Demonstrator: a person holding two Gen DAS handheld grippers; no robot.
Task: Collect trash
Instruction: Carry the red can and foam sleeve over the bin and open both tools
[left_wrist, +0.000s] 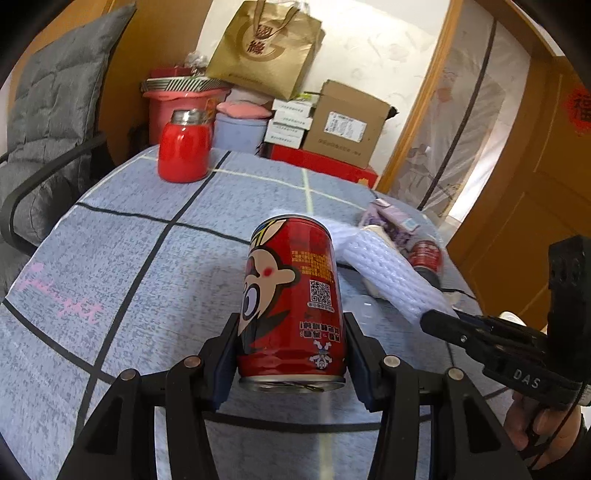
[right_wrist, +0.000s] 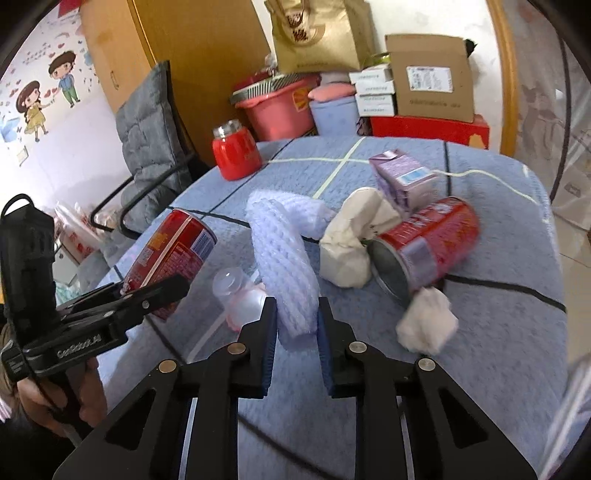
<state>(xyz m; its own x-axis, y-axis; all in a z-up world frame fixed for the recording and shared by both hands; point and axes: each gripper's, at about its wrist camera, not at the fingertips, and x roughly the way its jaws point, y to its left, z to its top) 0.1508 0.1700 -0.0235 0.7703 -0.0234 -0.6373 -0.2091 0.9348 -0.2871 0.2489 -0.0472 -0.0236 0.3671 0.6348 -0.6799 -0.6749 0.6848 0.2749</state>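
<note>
My left gripper (left_wrist: 291, 336) is shut on a red cartoon drink can (left_wrist: 291, 295), held upside down above the blue checked tablecloth (left_wrist: 147, 266); the can also shows in the right wrist view (right_wrist: 170, 254). My right gripper (right_wrist: 297, 317) is shut on one end of a white foam net sleeve (right_wrist: 280, 251), which also shows in the left wrist view (left_wrist: 384, 273). On the table lie a second red can (right_wrist: 424, 243) on its side, a crumpled beige paper (right_wrist: 351, 243), a purple carton (right_wrist: 402, 177), a white tissue wad (right_wrist: 428, 321) and a small clear plastic bottle (right_wrist: 240, 291).
A red lidded flask (left_wrist: 183, 147) stands at the table's far left corner. A grey cushioned chair (left_wrist: 48, 122) is at the left. Pink tubs, cardboard boxes (left_wrist: 347, 122) and a gold paper bag (left_wrist: 266, 44) are stacked behind the table. A wooden door (left_wrist: 535, 206) is at the right.
</note>
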